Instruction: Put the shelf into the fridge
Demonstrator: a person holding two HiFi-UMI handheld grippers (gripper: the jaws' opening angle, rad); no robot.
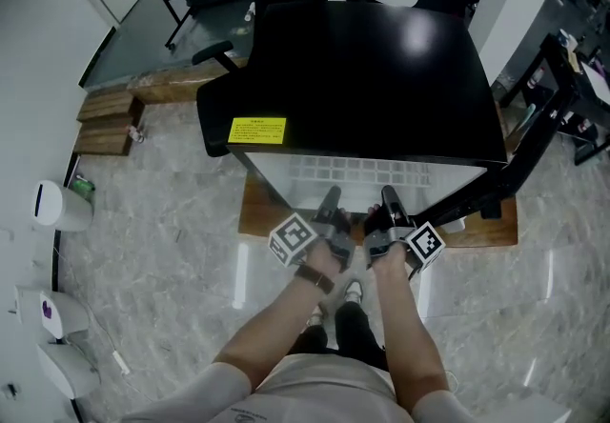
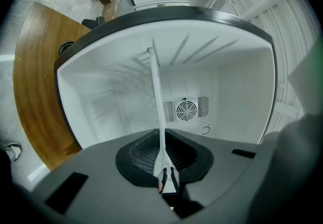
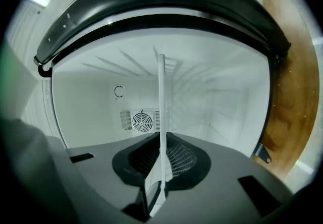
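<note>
White wire shelf point(image 1: 357, 171) held at the fridge's point(image 1: 362, 78) open front, both grippers clamped on its near edge.

The shelf point(image 2: 157, 97) point(image 3: 162, 107) reaches into the white cavity toward the fan vent point(image 2: 186, 110) point(image 3: 141, 120) on the back wall. The left gripper point(image 1: 331, 211) point(image 2: 165, 180) and the right gripper point(image 1: 391, 211) point(image 3: 154, 195) sit side by side, each with its jaws closed narrowly on the shelf edge. The black fridge carries a yellow label point(image 1: 256, 130) near its top's front left corner and stands on a wooden platform point(image 1: 257, 211).
</note>
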